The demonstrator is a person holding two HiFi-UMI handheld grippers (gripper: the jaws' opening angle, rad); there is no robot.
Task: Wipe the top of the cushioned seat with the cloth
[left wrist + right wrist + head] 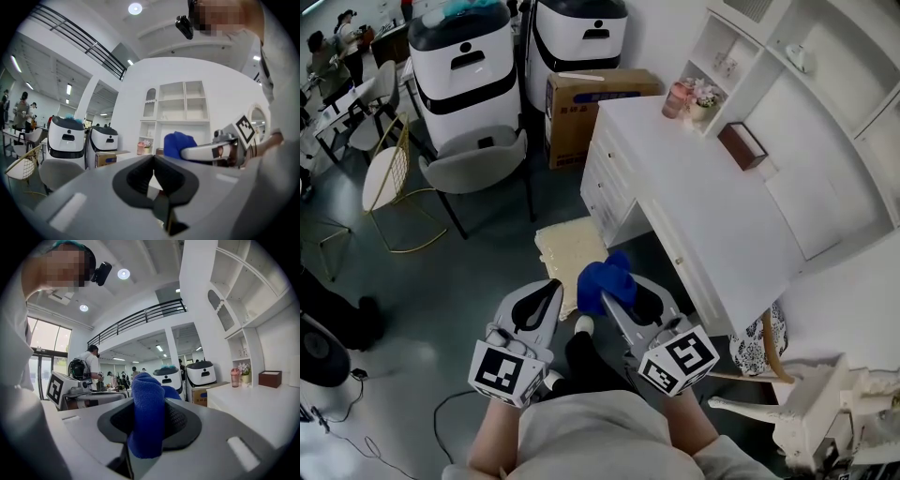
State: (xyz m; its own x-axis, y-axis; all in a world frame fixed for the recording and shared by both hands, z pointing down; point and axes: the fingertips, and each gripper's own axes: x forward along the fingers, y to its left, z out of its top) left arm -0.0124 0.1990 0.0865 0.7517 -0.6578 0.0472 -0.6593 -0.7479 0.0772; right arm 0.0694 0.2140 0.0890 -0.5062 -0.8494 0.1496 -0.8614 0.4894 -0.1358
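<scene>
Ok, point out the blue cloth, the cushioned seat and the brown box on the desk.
blue cloth (602,281), head view, bunched middle.
cushioned seat (561,246), head view, bare top.
brown box (742,146), head view, top face.

White desk (727,202); grey floor (441,281)

Desk (712,197) crowds seat (561,251) right; floor (459,281) left open.

I can read no words or numbers from here. The brown cardboard box (591,117) at twelve o'clock bears a blue printed strip, its lettering too small to read.
</scene>
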